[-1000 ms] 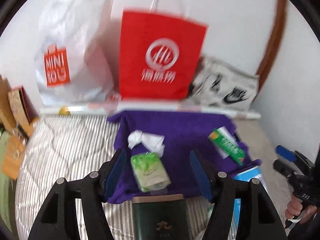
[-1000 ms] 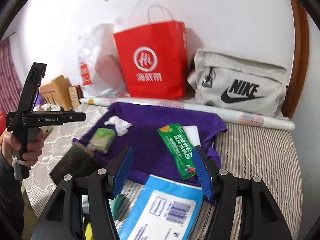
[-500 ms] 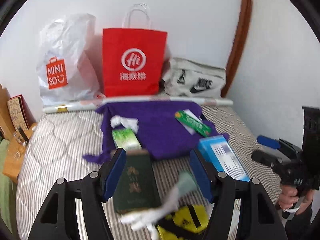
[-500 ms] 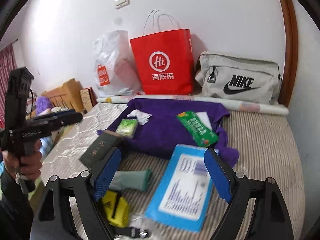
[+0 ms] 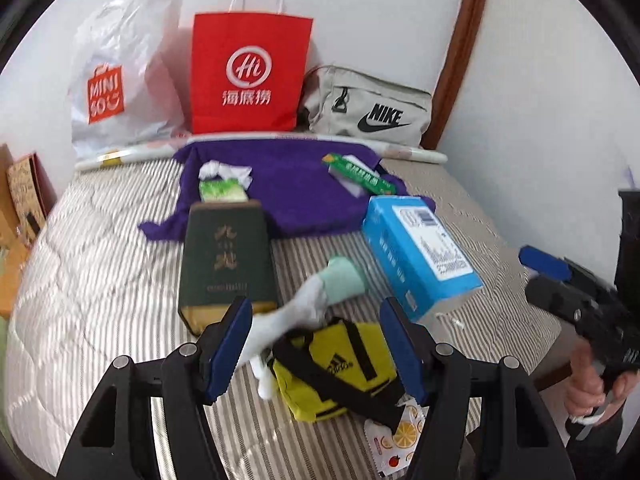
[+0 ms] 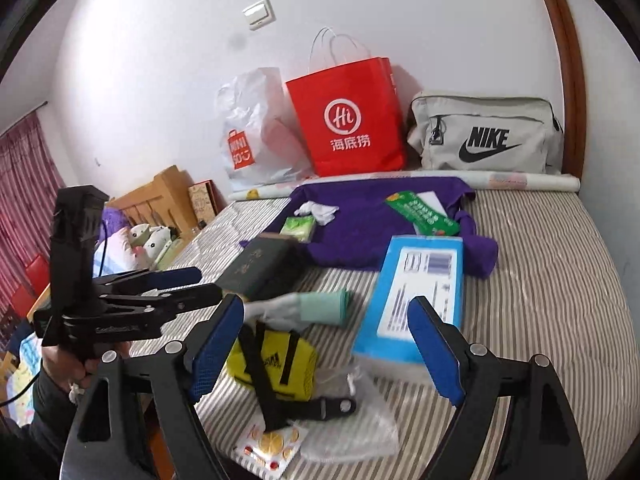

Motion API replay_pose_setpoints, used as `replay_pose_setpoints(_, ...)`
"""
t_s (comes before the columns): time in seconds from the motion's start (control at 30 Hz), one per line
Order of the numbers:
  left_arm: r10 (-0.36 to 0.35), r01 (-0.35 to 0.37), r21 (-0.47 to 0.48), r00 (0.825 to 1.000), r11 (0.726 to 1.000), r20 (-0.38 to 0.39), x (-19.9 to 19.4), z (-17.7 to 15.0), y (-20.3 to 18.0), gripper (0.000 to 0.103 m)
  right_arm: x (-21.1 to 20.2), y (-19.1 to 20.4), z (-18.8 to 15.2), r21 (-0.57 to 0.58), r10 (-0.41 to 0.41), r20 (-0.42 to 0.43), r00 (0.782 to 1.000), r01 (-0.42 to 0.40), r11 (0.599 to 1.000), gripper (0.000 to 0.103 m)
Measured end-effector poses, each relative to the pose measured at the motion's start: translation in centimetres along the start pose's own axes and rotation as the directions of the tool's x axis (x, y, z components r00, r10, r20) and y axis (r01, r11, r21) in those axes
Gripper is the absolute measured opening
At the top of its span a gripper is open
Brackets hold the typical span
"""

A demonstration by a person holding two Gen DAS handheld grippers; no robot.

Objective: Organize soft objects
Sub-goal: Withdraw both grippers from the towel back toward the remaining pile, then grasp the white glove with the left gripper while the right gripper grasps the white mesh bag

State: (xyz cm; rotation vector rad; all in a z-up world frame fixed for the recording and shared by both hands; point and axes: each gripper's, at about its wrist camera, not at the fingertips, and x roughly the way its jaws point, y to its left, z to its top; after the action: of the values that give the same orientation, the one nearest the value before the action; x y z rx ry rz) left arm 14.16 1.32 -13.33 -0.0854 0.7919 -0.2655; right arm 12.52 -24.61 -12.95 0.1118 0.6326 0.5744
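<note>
Target, I think: sock (image 5: 308, 312), grey leg with mint cuff, lying on the striped bed (image 5: 100, 280) between the dark green box (image 5: 226, 260) and the blue box (image 5: 420, 252). Its toe end lies on or against the yellow Adidas pouch (image 5: 340, 364).

My left gripper (image 5: 316, 344) hovers over sock and pouch, jaws apart, nothing held. Right gripper (image 6: 324, 348) also spread wide and empty, above the pouch (image 6: 276, 364) and a clear plastic bag (image 6: 356, 420).

How I'd do the pick:
- pinch the sock mid-leg with the left, clear of the pouch strap so the strap isn't dragged up with it
- come down vertical; limp fabric will sag and the cuff will trail
- keep the right out of the left's lane, the two tools are near each other

Further out: purple cloth (image 5: 288, 184) holding a green tissue pack (image 5: 222, 192), crumpled white tissue (image 5: 226, 170) and a green flat packet (image 5: 360, 174). Red bag (image 5: 248, 76), Miniso bag (image 5: 116, 80) and Nike bag (image 5: 368, 108) against the wall.

Unclear:
- sock toe blurred, partly behind the left jaw
- fruit-print packet (image 5: 394, 440) cut off by the gripper
- no bin for soft items visible, so drop spot unknown
</note>
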Motion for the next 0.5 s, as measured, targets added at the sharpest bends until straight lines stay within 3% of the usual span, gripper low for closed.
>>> replay_pose_setpoints(0.2,0.005,-0.008,-0.067,0.999,0.998,-0.053,2.7,-0.6,0.6,0.064,0.9,-0.2,-3.3,-0.018,-0.052,-0.052,0.997,0.051,0.999,0.084)
replay_pose_setpoints(0.5,0.051,-0.063,-0.118,0.993,0.991,-0.102,7.2,-1.0,1.1,0.062,2.4,-1.3,-5.6,0.035,-0.048,-0.109,0.993,0.052,0.998,0.084)
